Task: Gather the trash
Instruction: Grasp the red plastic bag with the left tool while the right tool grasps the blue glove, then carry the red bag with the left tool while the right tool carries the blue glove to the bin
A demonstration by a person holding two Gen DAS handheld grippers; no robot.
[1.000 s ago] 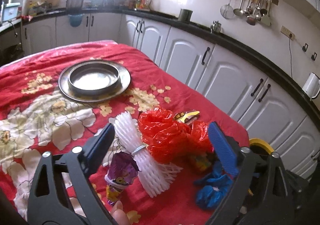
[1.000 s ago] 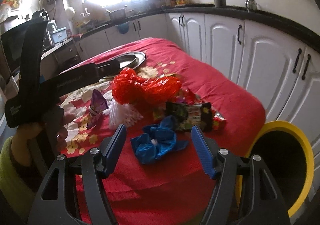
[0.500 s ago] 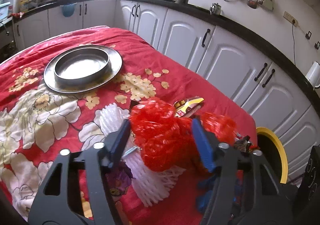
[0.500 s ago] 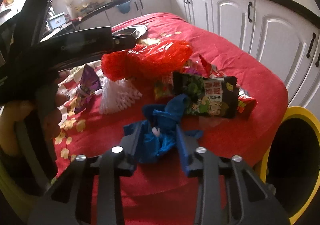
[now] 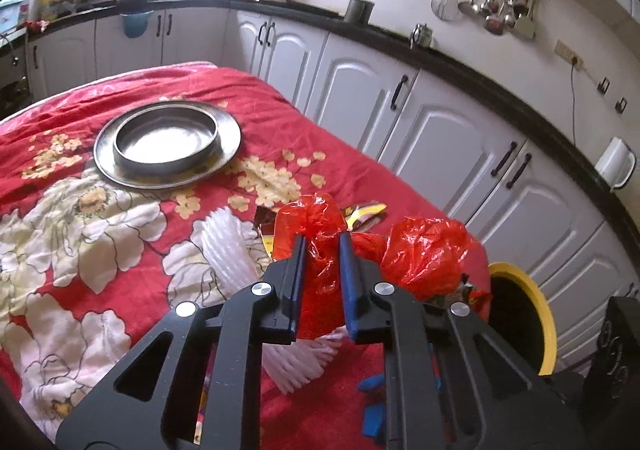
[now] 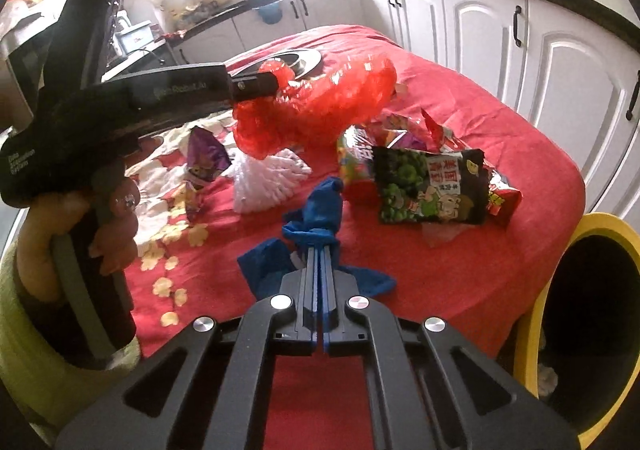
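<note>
Both claws newly clenched: left claw on crinkled red bag (translucent), right claw on blue glove.

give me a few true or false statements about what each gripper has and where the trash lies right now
1. The left gripper is shut on the red plastic bag. True.
2. The right gripper is open above the table. False: it is shut on the blue glove.
3. The white foam net lies inside the metal plate. False: it lies on the red tablecloth, apart from the plate.
4. A yellow-rimmed bin stands beside the table. True.
5. The green snack packet is already in the bin. False: it lies on the tablecloth.
</note>
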